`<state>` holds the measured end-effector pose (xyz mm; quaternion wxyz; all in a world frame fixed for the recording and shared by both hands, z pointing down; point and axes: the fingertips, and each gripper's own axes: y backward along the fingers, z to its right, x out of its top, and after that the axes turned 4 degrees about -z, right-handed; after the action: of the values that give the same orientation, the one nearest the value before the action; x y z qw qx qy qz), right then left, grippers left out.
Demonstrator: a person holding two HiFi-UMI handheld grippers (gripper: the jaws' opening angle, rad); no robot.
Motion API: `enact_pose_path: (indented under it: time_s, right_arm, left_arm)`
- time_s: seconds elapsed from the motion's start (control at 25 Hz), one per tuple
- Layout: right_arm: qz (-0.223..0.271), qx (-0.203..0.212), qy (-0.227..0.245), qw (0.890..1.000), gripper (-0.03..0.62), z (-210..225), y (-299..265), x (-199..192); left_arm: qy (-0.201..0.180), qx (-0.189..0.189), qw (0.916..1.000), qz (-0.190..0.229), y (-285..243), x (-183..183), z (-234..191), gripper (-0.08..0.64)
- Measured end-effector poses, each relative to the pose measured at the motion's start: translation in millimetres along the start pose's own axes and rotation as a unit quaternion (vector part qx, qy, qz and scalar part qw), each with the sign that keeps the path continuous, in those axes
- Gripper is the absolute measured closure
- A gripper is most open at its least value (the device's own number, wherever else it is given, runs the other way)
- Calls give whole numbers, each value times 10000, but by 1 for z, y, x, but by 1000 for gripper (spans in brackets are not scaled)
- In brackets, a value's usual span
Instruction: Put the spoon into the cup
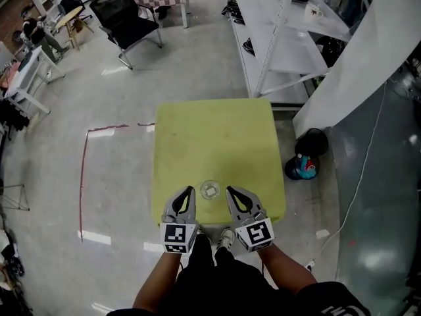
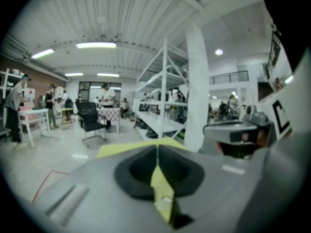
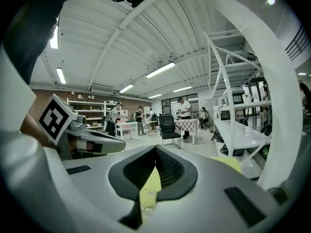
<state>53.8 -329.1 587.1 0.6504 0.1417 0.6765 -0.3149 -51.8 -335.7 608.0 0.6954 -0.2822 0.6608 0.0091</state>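
Hovering at the near edge of the yellow-green worktop (image 1: 217, 137), the left tool (image 1: 187, 196) and the right tool (image 1: 233, 196) sit side by side, tips pointing away from the person. Each one's own view shows its jaws brought together at the tips with nothing held in the hollow behind them. Just ahead, between the two tips, stands a small clear cup (image 1: 209, 189), upright and apparently empty; the right gripper view catches it low through the slit of its jaws. No spoon shows on the worktop or in either tool, so the task looks not yet begun. The next move calls for finding the spoon, opening one tool and taking it up by the handle. Farther off lie the grey floor (image 1: 118, 104), a black chair (image 1: 125, 12) and white shelves (image 1: 283, 38).
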Motion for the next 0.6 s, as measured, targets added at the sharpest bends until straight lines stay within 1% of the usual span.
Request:
enact_pose_path:
  time_s: [0.12, 0.36, 0.44, 0.6]
  right_arm:
    - [-131, -64, -26, 9999, 586, 2, -6, -14]
    - [-319, -103, -27, 9994, 586, -1, -17, -32]
    - [-413, -120, -55, 9991, 586, -1, -18, -40]
    - [-643, -118, -99, 9978, 586, -6, -20, -59]
  left_arm:
    - [-2, -123, 9998, -123, -10, -10, 2, 548]
    - [210, -312, 9982, -460, -25, -37, 8, 548]
    - [292, -340, 9974, -569, -30, -45, 9, 548]
    - [368, -378, 9964, -656, -37, -55, 11, 548]
